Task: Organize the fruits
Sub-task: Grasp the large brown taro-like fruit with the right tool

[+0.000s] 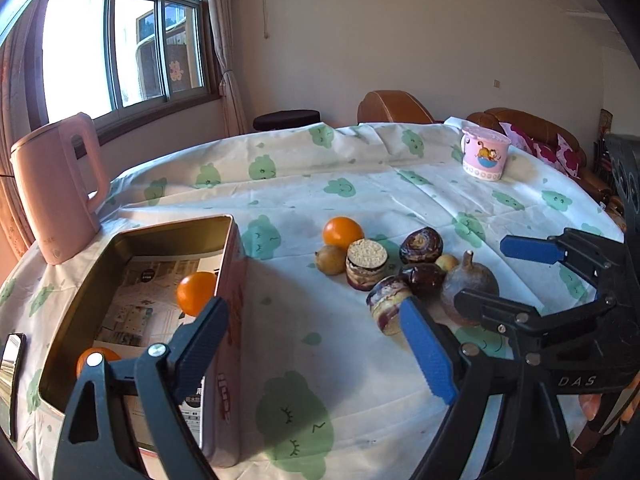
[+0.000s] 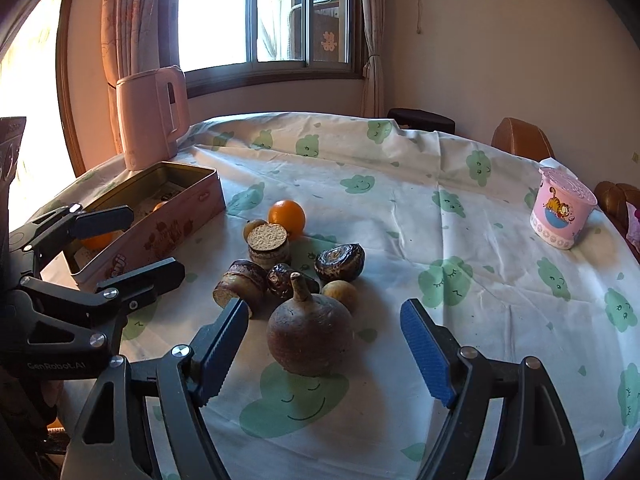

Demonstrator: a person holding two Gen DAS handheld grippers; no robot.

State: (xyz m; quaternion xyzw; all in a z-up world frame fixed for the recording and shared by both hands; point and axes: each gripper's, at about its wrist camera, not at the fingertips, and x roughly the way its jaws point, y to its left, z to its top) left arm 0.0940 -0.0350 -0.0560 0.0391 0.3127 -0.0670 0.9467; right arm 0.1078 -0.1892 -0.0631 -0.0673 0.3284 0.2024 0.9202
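A pink tin [image 1: 172, 226] holds two oranges [image 1: 196, 292]. My left gripper [image 1: 316, 344] is open beside the tin's right wall with only tablecloth between its fingers. A third orange [image 1: 343, 233] lies on the cloth in a cluster with a cut round chunk [image 1: 366, 266], dark wrinkled fruits [image 1: 421, 245] and a purple striped piece [image 1: 386, 304]. In the right wrist view my right gripper [image 2: 326, 350] is open. A big brown stemmed fruit [image 2: 310, 332] sits between its fingertips, with gaps showing on both sides. The left gripper [image 2: 132, 246] hangs by the tin [image 2: 160, 236].
A pink kettle [image 1: 56, 188] stands behind the tin at the table's far left edge. A pink cartoon mug [image 2: 560, 212] sits at the far right. Brown leather seats [image 1: 394, 108] lie beyond the table. The green-patterned cloth [image 2: 460, 184] covers the round table.
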